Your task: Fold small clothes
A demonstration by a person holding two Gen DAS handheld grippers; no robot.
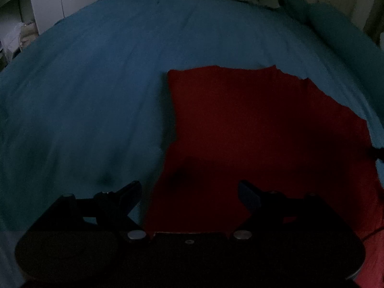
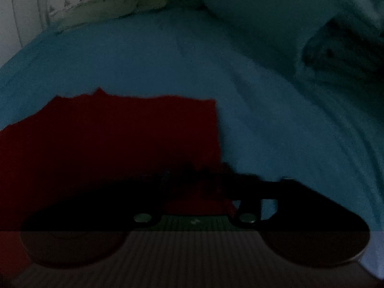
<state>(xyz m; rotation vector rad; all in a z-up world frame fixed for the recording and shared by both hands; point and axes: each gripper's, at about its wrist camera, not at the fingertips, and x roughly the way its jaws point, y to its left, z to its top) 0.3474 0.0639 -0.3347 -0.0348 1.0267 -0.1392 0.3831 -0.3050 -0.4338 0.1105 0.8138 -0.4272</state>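
Dim bed with blue sheet (image 1: 96, 84); red garment (image 1: 240, 124) lay flat ahead of the left claw (image 1: 189, 192), its fingers spread over the near left edge; right claw (image 2: 192, 180) unreadable in shadow; both corners likely wanted pinching evenly before folding away.

Red garment (image 1: 252, 124): matt woven or knitted cloth with no sheen, its far edge ragged in outline, lying on a blue bedsheet (image 1: 96, 84) of soft matt fabric marked by shallow creases. Left gripper (image 1: 189, 192): matt black plastic fingers and body, set with two dull silvery metal fasteners (image 1: 136, 234). Pale patterned cloth (image 2: 100, 2) beyond the sheet looks coarser; dim light hides finer texture.
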